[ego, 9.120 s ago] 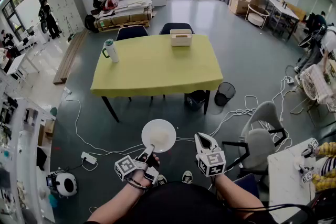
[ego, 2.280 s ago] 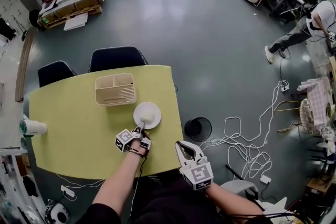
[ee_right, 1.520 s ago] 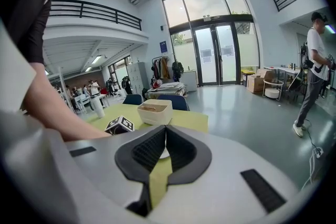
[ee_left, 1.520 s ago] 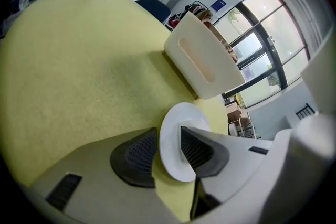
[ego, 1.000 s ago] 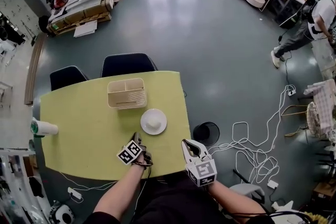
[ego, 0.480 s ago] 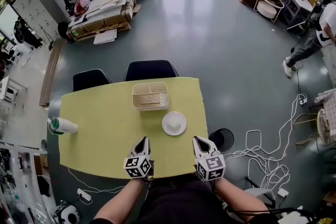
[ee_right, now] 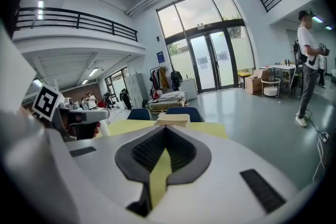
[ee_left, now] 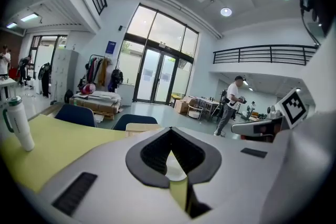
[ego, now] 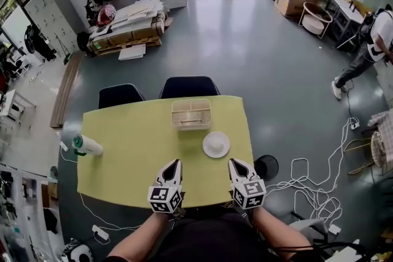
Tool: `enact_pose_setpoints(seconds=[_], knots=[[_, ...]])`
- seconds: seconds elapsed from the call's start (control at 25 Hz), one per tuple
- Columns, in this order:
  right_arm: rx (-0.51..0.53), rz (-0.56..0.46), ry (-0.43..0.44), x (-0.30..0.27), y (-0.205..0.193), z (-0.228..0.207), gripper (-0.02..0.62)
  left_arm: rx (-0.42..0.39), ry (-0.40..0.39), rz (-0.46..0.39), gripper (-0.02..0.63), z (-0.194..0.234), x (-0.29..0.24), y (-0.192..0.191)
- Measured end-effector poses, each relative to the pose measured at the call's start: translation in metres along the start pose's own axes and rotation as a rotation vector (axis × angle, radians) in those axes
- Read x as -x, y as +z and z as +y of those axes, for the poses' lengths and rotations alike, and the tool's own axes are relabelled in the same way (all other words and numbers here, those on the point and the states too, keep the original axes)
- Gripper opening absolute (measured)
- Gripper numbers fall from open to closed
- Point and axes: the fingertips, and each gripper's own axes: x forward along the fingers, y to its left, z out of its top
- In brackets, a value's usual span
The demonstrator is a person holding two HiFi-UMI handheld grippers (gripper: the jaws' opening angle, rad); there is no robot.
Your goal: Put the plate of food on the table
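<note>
The white plate (ego: 216,144) with a pale mound of food lies on the yellow table (ego: 135,156), right of its middle and just in front of a beige tray. My left gripper (ego: 174,164) is shut and empty at the table's near edge, a short way to the near left of the plate. In the left gripper view a sliver of the plate (ee_left: 174,168) shows beyond the closed jaws of that gripper (ee_left: 169,130). My right gripper (ego: 235,163) is shut and empty too, just near-right of the plate. The right gripper view shows this gripper (ee_right: 165,129) pointing across the table.
A beige divided tray (ego: 191,113) stands behind the plate. A white bottle with a green cap (ego: 87,145) lies at the table's left. Two dark chairs (ego: 189,86) are at the far side. A black bin (ego: 266,167) and cables are on the floor at right.
The left gripper carried the plate to the table, set it down, let go and drew back to the near edge, then shut. The right gripper has come level with it.
</note>
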Motion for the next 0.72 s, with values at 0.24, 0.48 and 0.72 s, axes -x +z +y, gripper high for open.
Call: enact_pose_setpoints(seconds=[0.24, 0.48, 0.72], knots=[[0.020, -0.009, 0.000, 0.005, 0.000, 0.035, 0.012, -0.034, -0.080, -0.003, 0.009, 0.000, 0.030, 0.012], [0.077, -0.013, 0.024, 0.004, 0.004, 0.067, 0.011, -0.022, -0.121, 0.023, 0.009, 0.005, 0.048, 0.005], [0.065, -0.002, 0.020, 0.005, 0.000, 0.074, 0.011, -0.028, -0.132, 0.025, 0.009, 0.004, 0.054, 0.000]])
